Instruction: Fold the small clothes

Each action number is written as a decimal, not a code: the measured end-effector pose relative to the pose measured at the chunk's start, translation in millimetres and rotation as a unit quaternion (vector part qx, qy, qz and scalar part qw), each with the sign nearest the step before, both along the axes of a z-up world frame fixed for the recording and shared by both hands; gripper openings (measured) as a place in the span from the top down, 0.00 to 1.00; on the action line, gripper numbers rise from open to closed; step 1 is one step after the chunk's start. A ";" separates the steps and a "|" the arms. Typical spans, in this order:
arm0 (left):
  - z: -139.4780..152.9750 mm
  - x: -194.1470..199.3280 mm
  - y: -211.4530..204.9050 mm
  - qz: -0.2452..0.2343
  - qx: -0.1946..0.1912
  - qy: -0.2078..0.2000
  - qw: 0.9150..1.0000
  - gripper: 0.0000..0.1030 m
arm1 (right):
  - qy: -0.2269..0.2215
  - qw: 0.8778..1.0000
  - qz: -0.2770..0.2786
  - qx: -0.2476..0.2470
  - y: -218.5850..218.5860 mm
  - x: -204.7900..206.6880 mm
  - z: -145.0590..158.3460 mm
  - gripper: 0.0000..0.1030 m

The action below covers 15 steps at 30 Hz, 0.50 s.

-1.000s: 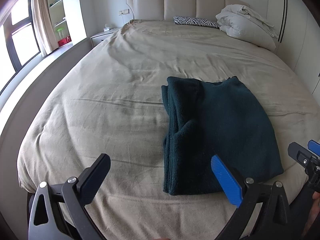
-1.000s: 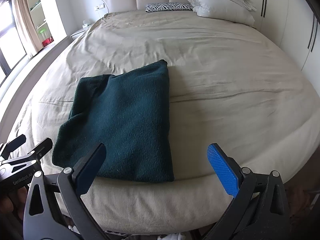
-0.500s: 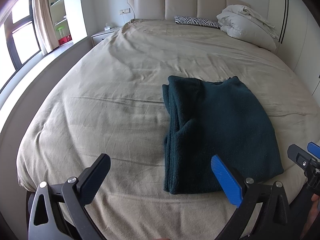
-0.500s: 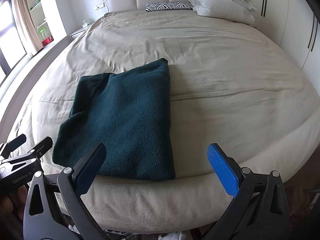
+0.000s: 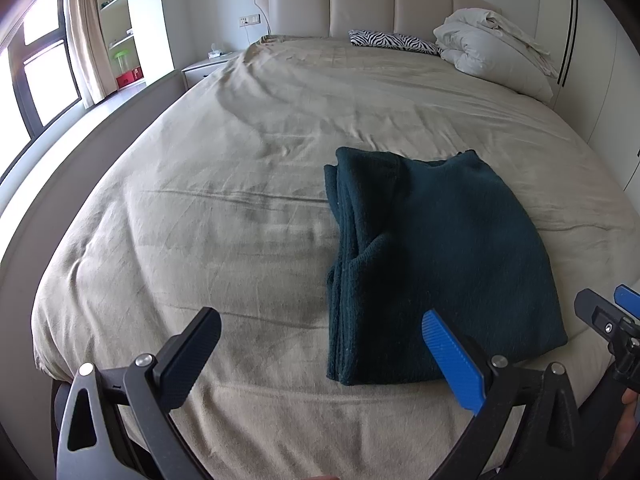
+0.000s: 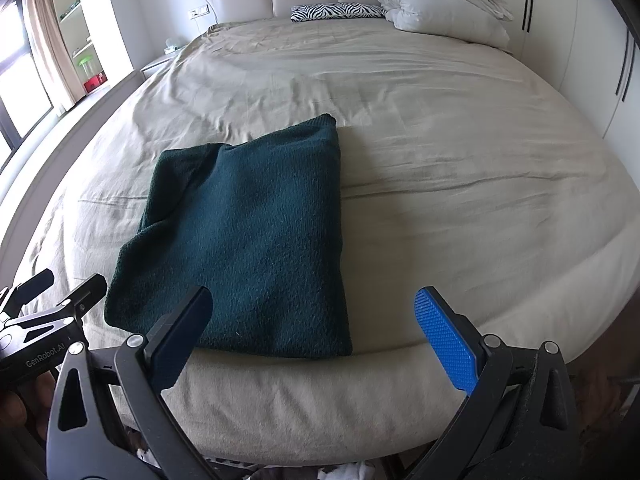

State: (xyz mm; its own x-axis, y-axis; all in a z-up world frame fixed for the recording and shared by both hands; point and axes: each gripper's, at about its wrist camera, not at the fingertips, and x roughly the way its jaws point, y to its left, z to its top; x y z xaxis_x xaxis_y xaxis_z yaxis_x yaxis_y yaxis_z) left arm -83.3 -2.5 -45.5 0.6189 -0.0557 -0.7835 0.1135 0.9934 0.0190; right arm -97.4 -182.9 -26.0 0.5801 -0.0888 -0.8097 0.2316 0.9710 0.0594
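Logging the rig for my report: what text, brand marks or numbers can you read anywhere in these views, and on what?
"GenRobot.AI": on the black body of the left gripper, seen from the right wrist view.
Nothing readable on the dark green garment, the bed or the shelf items, which are too small.

Black plastic gripper frames (image 5: 320,354), silver screws; each carries one black and one ribbed blue pad (image 6: 444,332); "GenRobot.AI" lettering.

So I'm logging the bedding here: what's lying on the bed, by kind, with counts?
Dark green folded garment: 1
Zebra-print pillow: 1
White duvet bundle: 1
Total: 3, all on the beige bed.
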 end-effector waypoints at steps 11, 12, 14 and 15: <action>-0.9 0.6 0.9 0.000 -0.001 0.001 1.000 0.00 | 0.001 1.000 0.000 0.000 -0.1 0.2 -0.4 0.00; -0.8 0.8 1.0 0.000 -0.001 0.001 1.000 0.00 | 0.001 1.000 0.000 0.000 -0.1 0.2 -0.3 0.00; -0.7 1.0 1.1 0.000 -0.001 0.001 1.000 0.00 | 0.001 1.000 0.000 0.000 0.4 -0.2 -1.2 0.00; -0.6 1.1 1.1 0.000 -0.001 0.001 1.000 0.00 | 0.002 1.000 0.000 0.000 0.8 -0.5 -1.9 0.00</action>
